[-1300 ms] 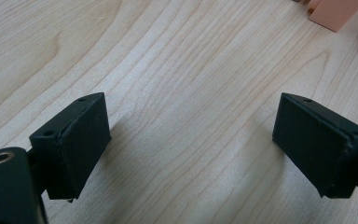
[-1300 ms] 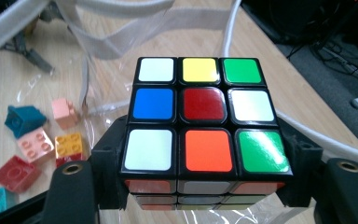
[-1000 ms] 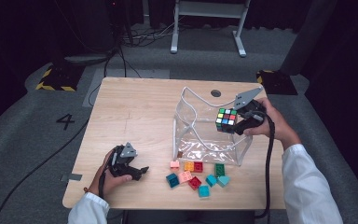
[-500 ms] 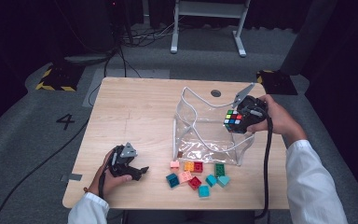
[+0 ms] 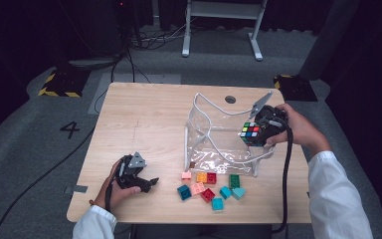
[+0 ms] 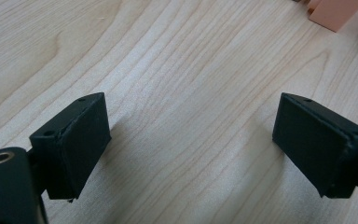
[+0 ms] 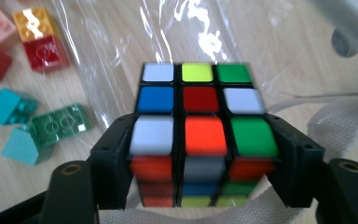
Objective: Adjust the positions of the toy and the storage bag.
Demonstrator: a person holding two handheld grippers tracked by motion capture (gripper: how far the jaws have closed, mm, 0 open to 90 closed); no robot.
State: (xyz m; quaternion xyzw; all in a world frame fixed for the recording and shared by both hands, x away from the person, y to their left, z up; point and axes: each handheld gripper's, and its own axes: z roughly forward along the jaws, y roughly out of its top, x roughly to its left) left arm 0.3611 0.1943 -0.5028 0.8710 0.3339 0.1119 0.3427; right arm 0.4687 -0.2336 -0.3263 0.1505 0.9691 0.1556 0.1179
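While gripping the puzzle cube (image 7: 200, 135), right fingers (image 7: 109, 158) just widened.

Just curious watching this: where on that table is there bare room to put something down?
The wooden table is bare across its far left half, beside the clear plastic bag. It is crowded at the near edge, around the small coloured toy bricks.

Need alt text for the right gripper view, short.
The right tool grips a puzzle cube between its two black jaws, above a clear plastic bag with a white strap. Through the plastic, toy bricks in red, orange, pink, green and teal lie on the wooden table.
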